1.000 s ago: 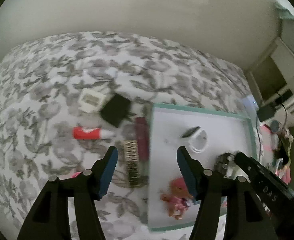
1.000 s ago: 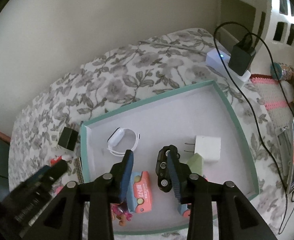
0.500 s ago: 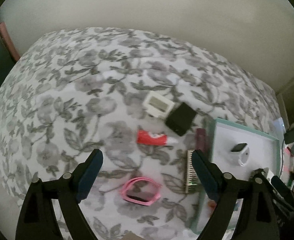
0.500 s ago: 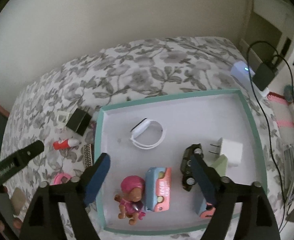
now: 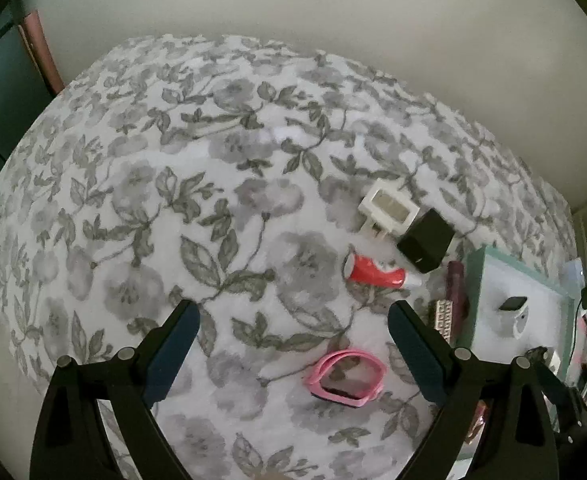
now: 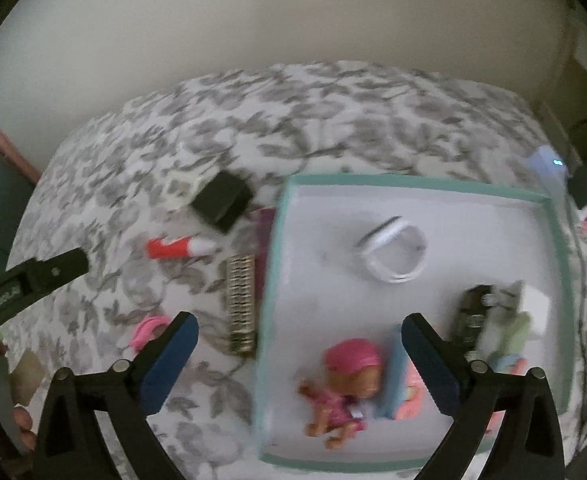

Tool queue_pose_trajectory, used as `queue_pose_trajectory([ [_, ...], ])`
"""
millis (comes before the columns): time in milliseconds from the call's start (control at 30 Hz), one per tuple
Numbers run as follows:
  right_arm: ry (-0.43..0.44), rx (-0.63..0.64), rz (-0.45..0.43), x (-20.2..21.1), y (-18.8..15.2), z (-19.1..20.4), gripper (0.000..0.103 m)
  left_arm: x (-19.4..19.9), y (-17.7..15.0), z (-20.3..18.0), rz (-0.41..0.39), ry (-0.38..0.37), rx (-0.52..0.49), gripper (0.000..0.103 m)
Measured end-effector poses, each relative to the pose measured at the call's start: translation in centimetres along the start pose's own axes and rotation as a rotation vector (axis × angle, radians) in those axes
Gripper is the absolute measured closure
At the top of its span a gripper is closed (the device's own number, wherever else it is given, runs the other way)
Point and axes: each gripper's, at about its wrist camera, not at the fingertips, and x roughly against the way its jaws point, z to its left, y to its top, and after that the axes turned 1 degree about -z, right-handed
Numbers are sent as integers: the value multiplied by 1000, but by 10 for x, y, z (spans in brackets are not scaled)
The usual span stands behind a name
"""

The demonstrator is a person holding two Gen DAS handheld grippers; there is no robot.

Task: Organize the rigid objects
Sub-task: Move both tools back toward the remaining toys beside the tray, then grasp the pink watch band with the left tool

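- So, both the left gripper point(image 5: 291, 338) and right gripper point(image 6: 299, 350) are seen with jaws opening wide, nothing gripped.
- Pink band point(image 5: 347, 378) is left on the floral bedspread point(image 5: 153, 200), between the left fingers.
- Doll point(image 6: 343, 386) is found inside the teal-rimmed tray point(image 6: 413, 182).

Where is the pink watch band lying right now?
In the left wrist view, the pink watch band lies on the floral bedspread, left of the teal-rimmed tray, below the red tube.

Floral bedspread point(image 5: 221, 208) carries teal tray point(image 6: 281, 280), pink band point(image 5: 347, 378), black cube point(image 5: 425, 240).
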Motion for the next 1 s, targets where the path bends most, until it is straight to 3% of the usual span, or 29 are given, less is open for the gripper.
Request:
queue_pose_trajectory([
  [200, 17, 41, 24, -13, -2, 22, 0, -28, -8, 2, 92, 14, -27, 8],
  [433, -6, 41, 58, -24, -4, 18, 0, -63, -21, -5, 208, 25, -76, 8],
  [667, -13, 29, 60, -24, -3, 12, 0, -75, -25, -2, 237, 25, -84, 8],
  [867, -13, 21, 54, -22, -1, 11, 0, -77, -28, -11, 261, 67, -156, 8],
  [1000, -10, 6, 46, -20, 0, 8, 0, -84, -33, -22, 303, 25, -170, 8],
])
